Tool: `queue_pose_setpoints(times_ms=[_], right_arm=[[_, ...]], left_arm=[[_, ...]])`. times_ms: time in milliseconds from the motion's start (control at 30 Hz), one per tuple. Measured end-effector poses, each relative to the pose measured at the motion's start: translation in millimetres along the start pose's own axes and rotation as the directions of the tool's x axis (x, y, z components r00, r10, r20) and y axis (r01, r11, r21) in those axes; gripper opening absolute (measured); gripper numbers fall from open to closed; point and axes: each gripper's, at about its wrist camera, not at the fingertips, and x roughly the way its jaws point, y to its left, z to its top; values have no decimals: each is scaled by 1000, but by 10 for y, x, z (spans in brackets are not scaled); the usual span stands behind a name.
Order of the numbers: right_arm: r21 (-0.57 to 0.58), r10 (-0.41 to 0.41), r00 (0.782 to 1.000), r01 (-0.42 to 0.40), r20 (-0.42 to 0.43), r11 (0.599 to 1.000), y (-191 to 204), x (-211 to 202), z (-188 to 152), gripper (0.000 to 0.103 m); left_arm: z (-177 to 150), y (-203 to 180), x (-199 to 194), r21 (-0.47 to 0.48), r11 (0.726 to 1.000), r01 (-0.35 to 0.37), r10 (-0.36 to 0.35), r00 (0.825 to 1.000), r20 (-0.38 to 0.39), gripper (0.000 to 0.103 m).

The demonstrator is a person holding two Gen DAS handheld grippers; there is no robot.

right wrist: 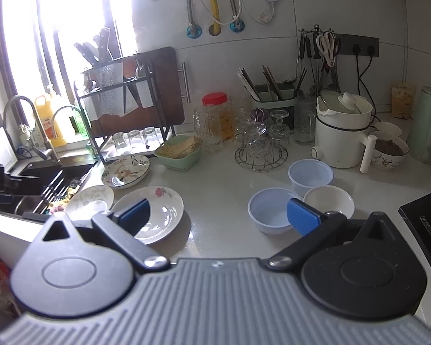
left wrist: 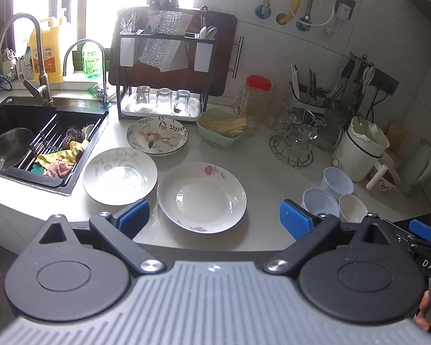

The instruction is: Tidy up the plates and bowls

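Both the left gripper (left wrist: 214, 218) and the right gripper (right wrist: 218, 217) hover with jaws spread wide, nothing between them; fingertips (left wrist: 429, 320) grip the right handle.

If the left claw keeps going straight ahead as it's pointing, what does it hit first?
Most likely the white rose-patterned ceramic plate, lying between the open left claw pads; depth is uncertain.

Three floral plates (left wrist: 201, 197) lie separately near the sink; three small bowls (right wrist: 273, 210) cluster upright to their right.
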Motion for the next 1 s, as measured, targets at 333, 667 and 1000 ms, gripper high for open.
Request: queue_pose_setpoints(times_ms=[333,667,1000], right_arm=[[11,12,1000,-12,-5,1000,-68,-21,-55,103],[17,37,999,-37,4,999,-190,-43,-168,103],[-36,166,986,-166,-13,985,-279,-57,-199,103]], left_arm=[[-162,-91,5,0,1000,-31,31,999,-30,99],[-361,-176,34,-61,998,-26,22,998,-54,99],[-626,-251,-98,-147,985,-88,80,995,-59,99]])
